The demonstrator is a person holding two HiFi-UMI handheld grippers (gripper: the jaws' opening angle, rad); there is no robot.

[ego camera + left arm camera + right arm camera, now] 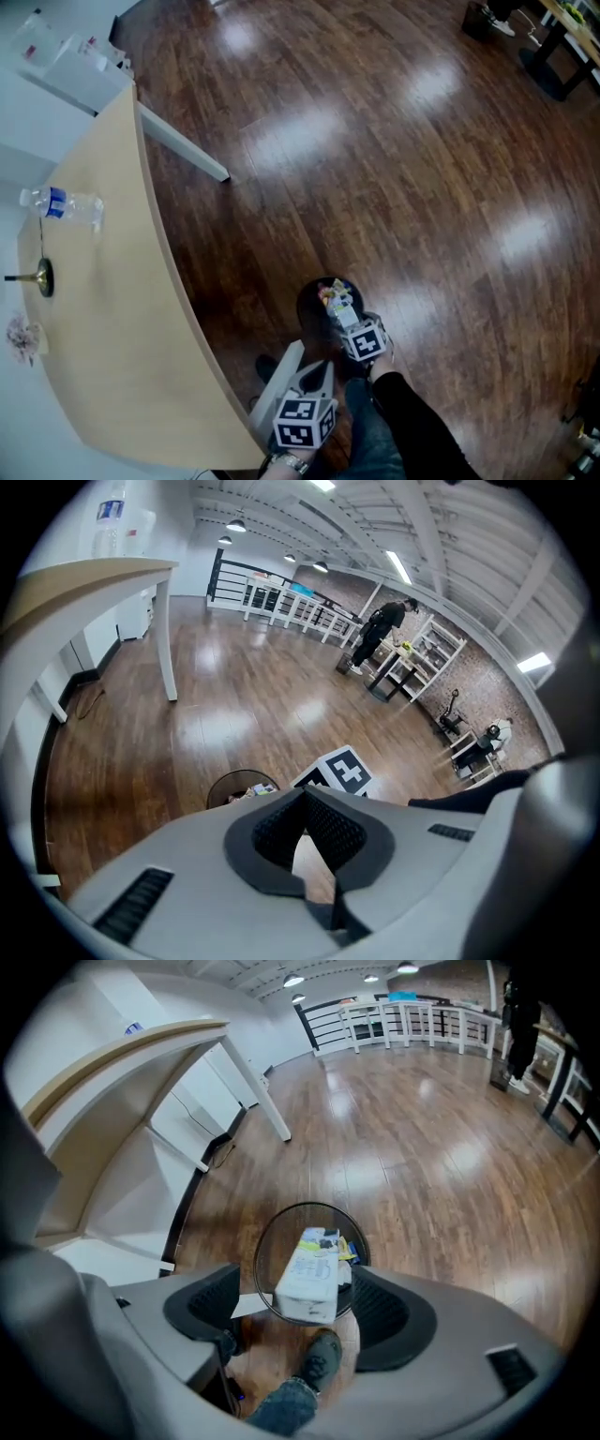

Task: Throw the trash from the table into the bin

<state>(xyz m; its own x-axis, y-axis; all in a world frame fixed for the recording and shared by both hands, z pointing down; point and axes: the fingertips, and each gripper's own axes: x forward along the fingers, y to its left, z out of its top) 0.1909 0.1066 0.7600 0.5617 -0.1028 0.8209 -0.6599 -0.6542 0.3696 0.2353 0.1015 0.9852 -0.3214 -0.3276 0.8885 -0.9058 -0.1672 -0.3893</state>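
Right gripper (298, 1288) jaws wide; carton (307, 1279) unclamped between them, long axis pointing down into bin (281, 1227) directly below. Left gripper (305, 794) closed, empty. Bottle (61, 204) lay on table (122, 309).

one table (122, 309), on the table one water bottle (61, 204), one little brass thingy (42, 277), probably one crumpled wrapper (21, 336), off the table's edge one bin (307, 298), one white carton (309, 1279), two grippers, left gripper (303, 803), right gripper (298, 1288)
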